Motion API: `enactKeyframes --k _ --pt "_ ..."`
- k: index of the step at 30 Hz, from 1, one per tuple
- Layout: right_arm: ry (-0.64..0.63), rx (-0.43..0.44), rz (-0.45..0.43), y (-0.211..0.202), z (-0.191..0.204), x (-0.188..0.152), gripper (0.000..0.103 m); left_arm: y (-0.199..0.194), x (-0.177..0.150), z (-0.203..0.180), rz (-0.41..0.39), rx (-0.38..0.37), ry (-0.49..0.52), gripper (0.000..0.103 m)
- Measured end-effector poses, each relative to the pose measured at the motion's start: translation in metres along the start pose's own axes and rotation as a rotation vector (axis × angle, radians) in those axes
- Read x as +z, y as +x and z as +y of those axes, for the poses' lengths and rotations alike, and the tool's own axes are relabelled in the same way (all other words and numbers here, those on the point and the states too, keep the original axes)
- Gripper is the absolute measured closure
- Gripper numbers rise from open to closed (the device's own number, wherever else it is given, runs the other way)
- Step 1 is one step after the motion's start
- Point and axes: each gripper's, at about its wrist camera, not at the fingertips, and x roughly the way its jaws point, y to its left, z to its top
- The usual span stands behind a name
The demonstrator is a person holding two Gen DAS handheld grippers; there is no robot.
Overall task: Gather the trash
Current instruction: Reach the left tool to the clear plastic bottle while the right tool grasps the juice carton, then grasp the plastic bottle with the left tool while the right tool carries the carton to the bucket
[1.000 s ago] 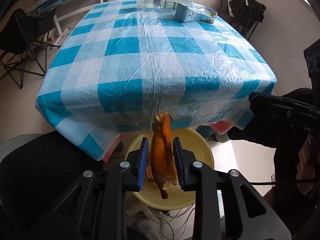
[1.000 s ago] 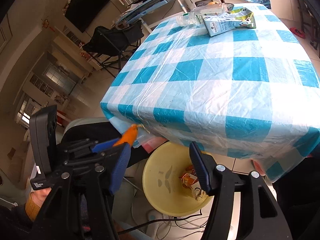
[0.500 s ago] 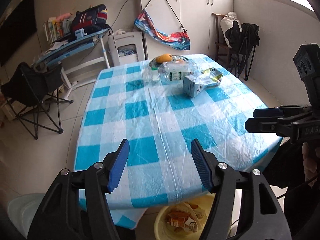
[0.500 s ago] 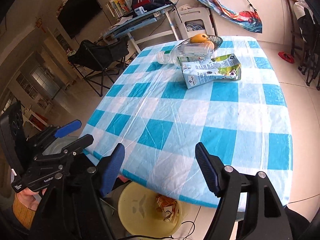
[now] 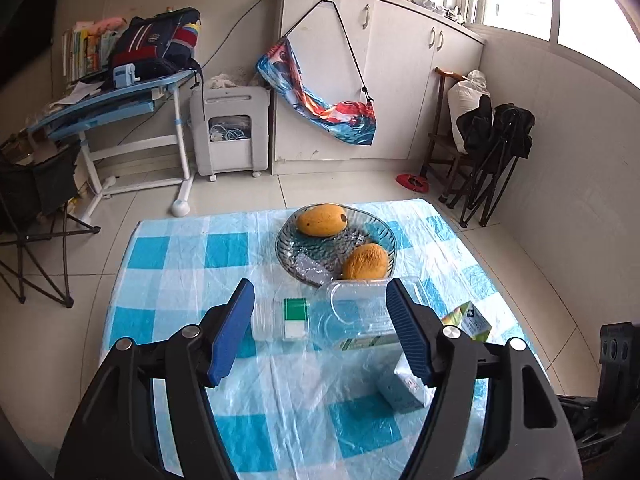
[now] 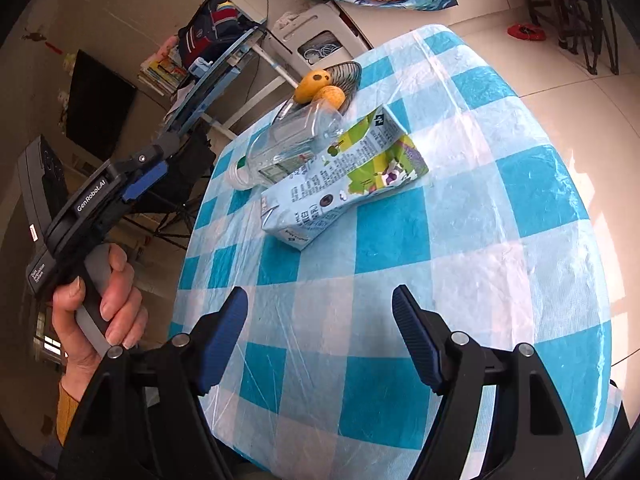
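Two items of trash remain on the blue-and-white checked plastic tablecloth [image 6: 460, 264]: a clear, empty plastic bottle with a green-and-white label [image 5: 340, 320], lying on its side, and a light blue and green drink carton [image 6: 340, 184], also lying flat. In the right wrist view both sit in the upper centre of the frame, the bottle just behind the carton and apparently touching it. Beyond them, a ribbed glass bowl [image 5: 380, 232] holds two yellow-orange mangoes [image 5: 322, 220], judged to be fruit and not trash. Left gripper [image 5: 320, 332]: jaws have just been opening and stand wide, nothing pressed between the pads; in its own view the bottle lies centre frame beyond the blue fingertips. Right gripper [image 6: 320, 334]: jaws have likewise just been opening, wide apart, empty, over bare cloth in the lower half of its frame, well short of the carton. In the left of that frame a hand [image 6: 100, 304] grips the handle of the left gripper. Step in hand, as judged: approach to the next pick, with the bottle the likely target of the left gripper. Next move calls for lowering the left jaws astride the bottle's body and closing across its width; the smooth round wall may slip or crush, so a grip near the labelled middle is advised.
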Motion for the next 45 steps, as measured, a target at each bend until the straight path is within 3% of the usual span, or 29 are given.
enactKeyframes --k 6,13,17,19,24,28,32,36,39,42,45 --pt "0.033 0.024 0.001 0.015 -0.004 0.019 0.031 0.075 0.029 -0.01 0.063 -0.04 0.025 0.034" --pt "0.022 0.017 -0.016 0.031 0.0 0.039 0.033 0.121 0.012 -0.021 0.272 -0.215 0.099 0.032" --pt "0.005 0.037 0.002 0.038 0.001 0.037 0.044 0.105 -0.005 -0.021 0.288 -0.245 0.111 0.027" --pt "-0.013 0.072 0.033 0.039 0.005 0.033 0.057 0.095 -0.016 -0.018 0.323 -0.27 0.102 0.027" --pt "-0.074 0.092 0.077 0.039 0.018 0.023 0.062 0.06 -0.052 -0.017 0.362 -0.246 0.134 0.027" --pt "-0.11 0.137 0.133 0.034 0.025 0.011 0.074 0.035 -0.068 -0.014 0.394 -0.285 0.109 0.028" --pt "-0.148 0.138 0.158 0.025 0.029 0.0 0.074 0.01 -0.083 -0.014 0.411 -0.314 0.146 0.028" --pt "-0.125 0.134 0.153 0.028 0.025 -0.001 0.073 -0.007 -0.073 0.001 0.346 -0.229 0.114 0.028" --pt "-0.102 0.118 0.145 0.034 0.021 0.001 0.064 -0.001 -0.054 0.013 0.305 -0.124 0.049 0.025" --pt "-0.095 0.117 0.14 0.035 0.021 0.0 0.059 0.015 -0.039 0.012 0.287 -0.095 -0.01 0.024" --pt "-0.086 0.117 0.14 0.038 0.018 0.0 0.058 0.034 -0.03 -0.003 0.279 -0.055 -0.005 0.024"
